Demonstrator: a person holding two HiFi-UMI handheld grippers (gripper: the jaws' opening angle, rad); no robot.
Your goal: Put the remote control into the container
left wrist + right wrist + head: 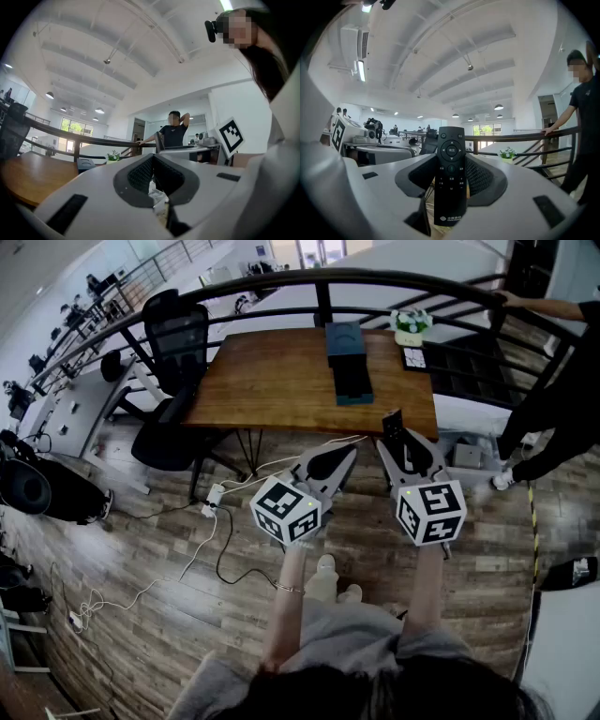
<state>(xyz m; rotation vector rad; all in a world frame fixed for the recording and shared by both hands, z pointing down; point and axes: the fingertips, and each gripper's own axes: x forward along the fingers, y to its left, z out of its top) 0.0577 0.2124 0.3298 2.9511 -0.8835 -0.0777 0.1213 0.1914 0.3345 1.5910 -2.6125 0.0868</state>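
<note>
You are pinching the remote control [451, 178] in your right hand-held gripper [452, 159]. It is standing upright between the two jaws with its buttons facing that gripper's camera, and its top end is poking out past the fingertips. From your head camera the same remote control [393, 424] is sticking out ahead of the right hand-held gripper [405, 448], just short of the near edge of the desk [272, 381]. You are holding your left hand-held gripper [349, 451] just beside the right one, at about the same height. Its jaws are pressed together at the tips and are carrying nothing, as the left hand-held gripper [153, 158] view shows. The dark container [345, 343] is sitting on the desk well ahead of both grippers, between their two lines and toward the far edge. A small potted plant [411, 324] is standing beyond the right gripper at the desk's far corner. An office chair [173, 343] is standing off to the left of the left gripper. A person [562, 399] is leaning on the railing [281, 282] to the right of the right gripper.
</note>
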